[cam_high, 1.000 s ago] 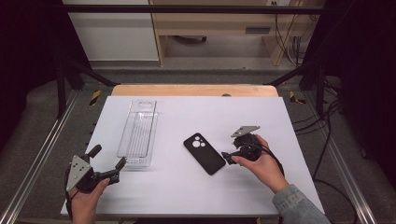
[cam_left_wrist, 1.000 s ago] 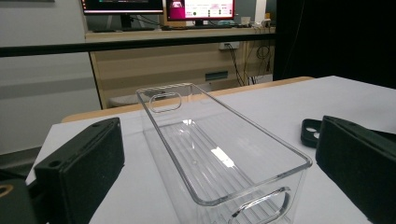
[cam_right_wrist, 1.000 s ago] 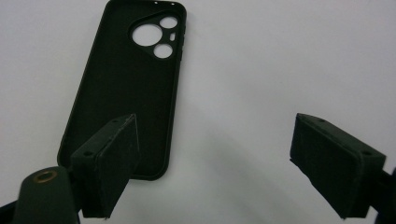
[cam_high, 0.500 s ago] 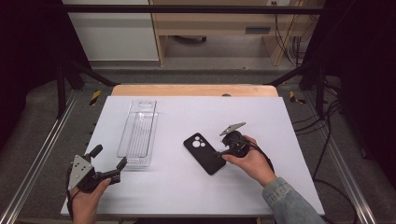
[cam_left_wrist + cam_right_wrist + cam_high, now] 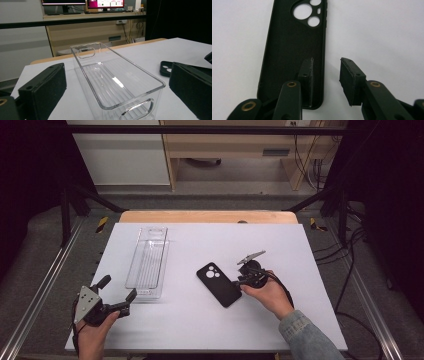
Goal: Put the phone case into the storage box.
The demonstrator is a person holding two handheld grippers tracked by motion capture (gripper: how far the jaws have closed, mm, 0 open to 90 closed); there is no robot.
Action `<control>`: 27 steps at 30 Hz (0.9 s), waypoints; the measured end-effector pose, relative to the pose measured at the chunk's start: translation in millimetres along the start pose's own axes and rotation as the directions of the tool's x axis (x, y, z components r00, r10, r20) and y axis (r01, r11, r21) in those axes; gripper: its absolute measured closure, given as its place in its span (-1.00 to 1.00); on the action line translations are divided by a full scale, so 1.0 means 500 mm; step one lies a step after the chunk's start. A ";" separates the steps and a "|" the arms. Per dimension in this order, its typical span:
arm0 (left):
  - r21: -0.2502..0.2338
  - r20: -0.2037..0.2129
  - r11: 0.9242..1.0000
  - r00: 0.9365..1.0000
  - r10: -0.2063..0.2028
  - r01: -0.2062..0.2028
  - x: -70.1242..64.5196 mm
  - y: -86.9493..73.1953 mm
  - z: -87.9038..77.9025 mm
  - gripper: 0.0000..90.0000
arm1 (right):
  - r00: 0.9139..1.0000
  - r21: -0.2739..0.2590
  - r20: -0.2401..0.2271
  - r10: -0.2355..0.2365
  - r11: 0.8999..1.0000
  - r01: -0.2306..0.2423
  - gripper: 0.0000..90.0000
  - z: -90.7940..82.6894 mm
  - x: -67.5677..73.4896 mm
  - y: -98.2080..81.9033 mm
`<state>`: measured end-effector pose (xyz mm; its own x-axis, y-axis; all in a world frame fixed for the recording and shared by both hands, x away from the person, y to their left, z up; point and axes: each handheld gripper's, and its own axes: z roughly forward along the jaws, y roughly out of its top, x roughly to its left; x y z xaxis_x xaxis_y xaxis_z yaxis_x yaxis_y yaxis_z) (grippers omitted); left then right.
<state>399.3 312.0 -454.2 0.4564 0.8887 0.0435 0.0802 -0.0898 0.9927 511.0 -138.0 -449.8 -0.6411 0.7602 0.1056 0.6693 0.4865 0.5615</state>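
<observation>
A black phone case (image 5: 218, 284) (image 5: 292, 50) lies inside-up on the white table, camera holes at its far end. My right gripper (image 5: 239, 281) (image 5: 327, 67) points down over its right long edge. One pad (image 5: 308, 72) sits inside the case and the other (image 5: 348, 77) hangs outside it, clear of the rim. Its jaws have just been closing, with the case's edge between them and a gap still showing. My left gripper (image 5: 119, 287) (image 5: 116, 87) stands open at the front left, just before the near end of a clear plastic bin (image 5: 148, 262) (image 5: 162, 85).
The white tabletop (image 5: 200, 240) has a wooden strip (image 5: 207, 216) along its far edge and metal rails at both sides. Cables (image 5: 350, 250) hang off to the right. A cabinet and shelf stand beyond the table.
My right gripper has moved left onto the phone case's right edge and its jaws have narrowed around that edge. The left gripper, the bin and the case have stayed put.
</observation>
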 end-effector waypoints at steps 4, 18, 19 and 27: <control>0.000 0.000 1.000 1.000 0.000 0.000 0.000 0.000 0.000 -0.98 | 1.000 -0.003 0.000 -0.004 1.000 0.004 0.48 0.003 0.006 -0.007; 0.002 0.002 1.000 1.000 0.002 -0.002 -0.001 0.000 0.000 -0.98 | 1.000 0.016 0.001 0.008 1.000 -0.008 0.59 0.009 0.005 -0.011; 0.002 0.003 1.000 1.000 0.003 -0.003 -0.001 0.000 0.001 -0.98 | 1.000 0.016 0.001 0.008 1.000 -0.008 0.59 0.009 0.005 -0.011; 0.003 0.004 1.000 1.000 0.004 -0.004 -0.002 0.000 0.001 -0.98 | 1.000 0.020 -0.008 0.006 1.000 -0.006 0.62 0.014 0.006 -0.019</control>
<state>399.3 311.1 -454.3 0.4602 0.8866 0.0470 0.0813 -0.0948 0.9922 505.1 -137.3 -460.4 -0.6403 0.7594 0.1155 0.6801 0.4906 0.5447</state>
